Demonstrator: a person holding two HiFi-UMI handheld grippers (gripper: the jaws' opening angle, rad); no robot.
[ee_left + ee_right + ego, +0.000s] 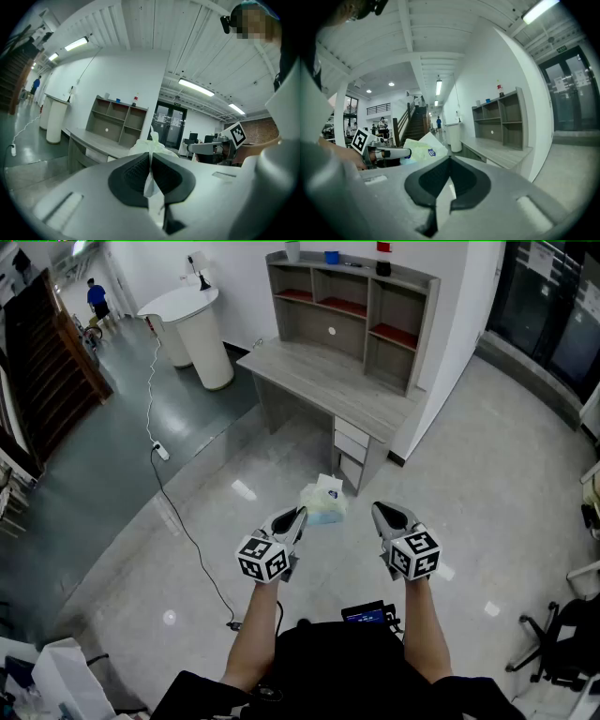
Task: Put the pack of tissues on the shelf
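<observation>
The pack of tissues (pixel 324 502), pale green and white in a plastic wrapper, hangs in the air in front of me. My left gripper (pixel 300 515) is shut on its wrapper; in the left gripper view the crinkled plastic (pixel 150 180) runs between the closed pads. My right gripper (pixel 378 510) is level with it to the right, apart from the pack, shut with nothing in it (pixel 450 159). The right gripper view shows the pack (pixel 419 150) off to the left. The grey shelf unit (pixel 347 306) with open compartments stands on a desk (pixel 328 381) some way ahead.
Small blue, red and black items stand on top of the shelf. A white round counter (pixel 192 329) is left of the desk. A cable with a power strip (pixel 159 452) trails over the floor. An office chair (pixel 562 643) is at right, and stairs (pixel 37 362) at far left.
</observation>
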